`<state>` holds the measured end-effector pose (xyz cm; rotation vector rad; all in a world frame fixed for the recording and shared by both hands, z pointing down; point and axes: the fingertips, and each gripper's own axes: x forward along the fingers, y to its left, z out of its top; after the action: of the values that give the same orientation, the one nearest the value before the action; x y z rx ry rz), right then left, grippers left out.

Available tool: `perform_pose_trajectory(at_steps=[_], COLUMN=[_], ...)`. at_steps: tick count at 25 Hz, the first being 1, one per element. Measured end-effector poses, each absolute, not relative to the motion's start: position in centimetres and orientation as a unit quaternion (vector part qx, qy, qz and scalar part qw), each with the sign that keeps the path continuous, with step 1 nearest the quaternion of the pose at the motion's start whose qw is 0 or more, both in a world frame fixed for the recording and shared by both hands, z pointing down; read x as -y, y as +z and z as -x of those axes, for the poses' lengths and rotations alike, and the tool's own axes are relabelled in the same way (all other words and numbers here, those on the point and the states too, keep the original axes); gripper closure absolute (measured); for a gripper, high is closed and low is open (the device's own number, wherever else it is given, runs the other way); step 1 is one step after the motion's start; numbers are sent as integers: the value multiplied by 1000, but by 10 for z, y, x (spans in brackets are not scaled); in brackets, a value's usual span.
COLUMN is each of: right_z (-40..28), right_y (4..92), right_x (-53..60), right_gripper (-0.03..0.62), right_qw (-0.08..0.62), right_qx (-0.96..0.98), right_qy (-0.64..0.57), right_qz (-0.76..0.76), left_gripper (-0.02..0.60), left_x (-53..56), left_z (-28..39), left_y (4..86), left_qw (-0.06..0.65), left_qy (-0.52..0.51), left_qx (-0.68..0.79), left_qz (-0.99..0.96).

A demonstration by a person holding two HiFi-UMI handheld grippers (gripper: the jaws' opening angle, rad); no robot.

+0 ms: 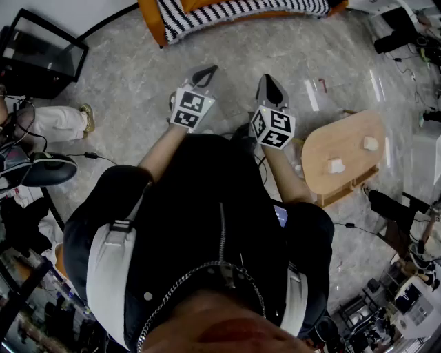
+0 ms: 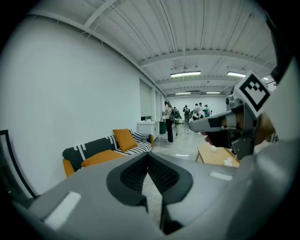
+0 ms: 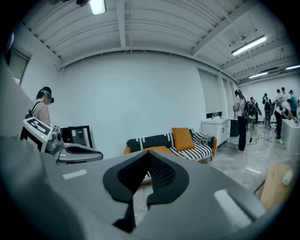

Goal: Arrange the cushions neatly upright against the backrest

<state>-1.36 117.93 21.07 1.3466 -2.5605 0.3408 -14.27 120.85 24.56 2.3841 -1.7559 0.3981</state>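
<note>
The orange sofa (image 1: 153,17) with a black-and-white striped cover stands across the room, some way ahead of me. One orange cushion (image 3: 183,138) leans upright against its backrest. A second orange cushion (image 2: 100,158) lies flat on the seat to its left. I hold both grippers side by side in front of my chest, far from the sofa. The left gripper (image 1: 205,72) is shut with nothing in it, its tips meeting (image 2: 148,155). The right gripper (image 1: 269,82) is also shut and empty (image 3: 149,153). Each gripper shows in the other's view.
A low wooden table (image 1: 351,141) with small white pieces on it stands to my right. At the far left is a black framed panel (image 1: 43,52), with a person's leg (image 1: 56,121) beside it. Cables cross the floor. A white cabinet (image 3: 214,130) and several people are beyond the sofa.
</note>
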Motion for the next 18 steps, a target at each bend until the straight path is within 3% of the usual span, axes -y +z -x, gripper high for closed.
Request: perform_pose_trajectory(at_steps=[7, 18], right_z=[35, 50], right_y=[199, 212], right_x=[-1184, -1173], right_gripper=[592, 592], right_qw=[71, 84], right_qx=[890, 891], right_qy=[116, 157], right_qz=[-436, -417], left_gripper=[571, 571], left_x=[-1204, -1189], left_z=[153, 151], left_y=[244, 252], left_qw=[75, 93], left_qy=[126, 126], left_qx=[583, 561], left_qz=[-799, -813])
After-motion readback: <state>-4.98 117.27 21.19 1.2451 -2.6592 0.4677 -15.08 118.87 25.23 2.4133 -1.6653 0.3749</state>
